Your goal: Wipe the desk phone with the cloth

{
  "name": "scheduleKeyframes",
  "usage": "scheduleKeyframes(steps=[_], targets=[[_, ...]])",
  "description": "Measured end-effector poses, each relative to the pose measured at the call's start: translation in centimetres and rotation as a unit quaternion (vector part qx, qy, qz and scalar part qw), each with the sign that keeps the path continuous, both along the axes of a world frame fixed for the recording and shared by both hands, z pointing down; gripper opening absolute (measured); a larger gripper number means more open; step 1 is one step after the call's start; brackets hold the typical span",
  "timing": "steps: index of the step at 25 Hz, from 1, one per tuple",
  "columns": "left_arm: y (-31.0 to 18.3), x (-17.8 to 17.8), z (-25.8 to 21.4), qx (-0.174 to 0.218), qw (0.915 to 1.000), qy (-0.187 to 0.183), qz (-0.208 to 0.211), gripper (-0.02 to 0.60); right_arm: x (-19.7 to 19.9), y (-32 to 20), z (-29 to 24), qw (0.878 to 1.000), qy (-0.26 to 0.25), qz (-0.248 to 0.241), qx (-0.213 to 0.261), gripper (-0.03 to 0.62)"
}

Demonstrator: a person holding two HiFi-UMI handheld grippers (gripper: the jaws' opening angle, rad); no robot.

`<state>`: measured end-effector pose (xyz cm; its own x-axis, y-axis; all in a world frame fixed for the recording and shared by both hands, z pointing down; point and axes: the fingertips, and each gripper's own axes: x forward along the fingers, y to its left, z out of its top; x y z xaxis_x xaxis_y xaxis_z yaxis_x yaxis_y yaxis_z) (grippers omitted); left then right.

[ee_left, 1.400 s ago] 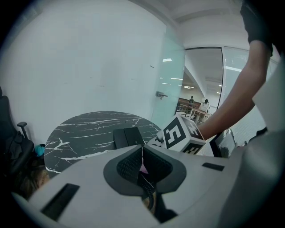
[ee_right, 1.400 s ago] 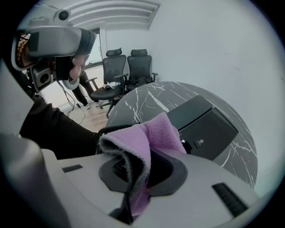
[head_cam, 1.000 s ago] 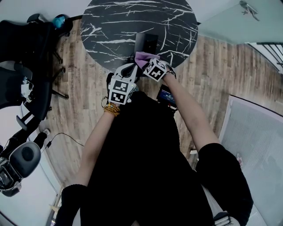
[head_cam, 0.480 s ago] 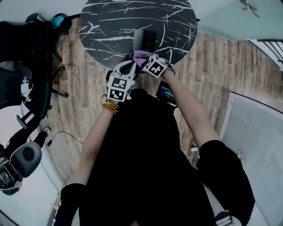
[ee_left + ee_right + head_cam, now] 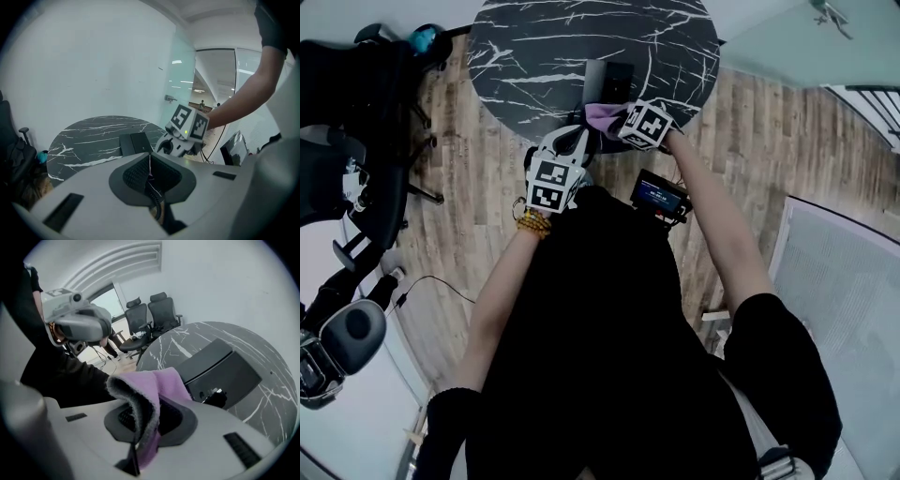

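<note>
Round black marble table (image 5: 534, 56) on wood-plank floor (image 5: 769, 141); black office chairs (image 5: 356, 103) to its left. Small lit screen (image 5: 659, 195) near the table edge; thin cable (image 5: 441, 287) on the floor.

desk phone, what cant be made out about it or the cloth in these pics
Desk phone keys and handset: too small and dark in the head view; the right gripper view shows only plain dark panels.
Whether the cloth touches the phone: too small in the head view; in the right gripper view the cloth only overlaps the phone's near corner.
Phone's near edge, left gripper view: behind the left claw body.
Cloth's lower end: pinched inside the right claw.
</note>
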<state>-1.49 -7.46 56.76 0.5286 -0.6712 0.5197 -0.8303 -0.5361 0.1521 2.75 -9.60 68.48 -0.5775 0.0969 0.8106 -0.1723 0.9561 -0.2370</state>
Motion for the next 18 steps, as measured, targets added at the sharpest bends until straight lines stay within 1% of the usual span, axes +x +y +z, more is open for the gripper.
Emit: scheduleKeyframes(steps=[2, 3, 5, 6, 8, 9, 10, 12, 13, 14, 15, 16, 17, 18], targets=[[-0.2, -0.1, -0.1, 0.001, 1.0000, 0.001, -0.002, 0.020, 0.4, -1.9, -1.7, 1.000, -0.010, 0.003, 0.018, 0.060], [-0.2, -0.2, -0.1, 0.001, 1.0000, 0.002, -0.003, 0.020, 0.5, -3.3, -2.5, 0.999, -0.012, 0.008, 0.040, 0.060], [-0.3, -0.3, -0.1, 0.002, 1.0000, 0.003, -0.005, 0.019, 0.9, -6.4, -4.4, 0.994, -0.014, 0.026, 0.102, 0.060], [-0.3, -0.4, -0.1, 0.002, 1.0000, 0.003, -0.006, 0.020, 1.1, -8.0, -5.4, 0.990, -0.013, 0.038, 0.138, 0.060], [-0.2, -0.5, -0.2, 0.001, 1.0000, 0.002, -0.008, 0.020, 1.6, -11.1, -7.4, 0.974, -0.005, 0.064, 0.216, 0.060], [-0.2, -0.6, -0.2, 0.001, 1.0000, 0.002, -0.009, 0.020, 2.0, -12.6, -8.4, 0.963, 0.005, 0.076, 0.259, 0.060], [-0.2, -0.5, -0.2, 0.001, 0.9999, 0.003, -0.010, 0.020, 2.5, -14.0, -9.3, 0.947, 0.021, 0.086, 0.307, 0.060], [-0.3, -0.5, -0.1, 0.000, 0.9999, 0.003, -0.012, 0.020, 3.9, -16.6, -11.1, 0.907, 0.059, 0.110, 0.401, 0.060], [-0.3, -0.6, -0.1, 0.000, 0.9999, 0.004, -0.013, 0.020, 4.4, -17.5, -11.9, 0.890, 0.072, 0.123, 0.434, 0.060], [-0.4, -0.6, -0.1, 0.000, 0.9999, 0.004, -0.014, 0.020, 4.7, -18.1, -12.3, 0.878, 0.078, 0.134, 0.453, 0.060], [-0.5, -0.7, 0.0, 0.000, 0.9999, 0.004, -0.015, 0.019, 4.8, -18.3, -12.4, 0.873, 0.083, 0.141, 0.460, 0.060], [-0.5, -0.8, 0.0, -0.001, 0.9999, 0.003, -0.015, 0.020, 4.8, -18.3, -11.9, 0.873, 0.089, 0.140, 0.458, 0.060], [-0.5, -0.9, 0.0, -0.001, 0.9999, 0.003, -0.016, 0.020, 4.8, -18.0, -11.0, 0.878, 0.097, 0.135, 0.449, 0.060], [-0.5, -0.9, -0.1, -0.001, 0.9999, 0.003, -0.016, 0.020, 4.7, -17.5, -9.8, 0.886, 0.105, 0.127, 0.434, 0.060]])
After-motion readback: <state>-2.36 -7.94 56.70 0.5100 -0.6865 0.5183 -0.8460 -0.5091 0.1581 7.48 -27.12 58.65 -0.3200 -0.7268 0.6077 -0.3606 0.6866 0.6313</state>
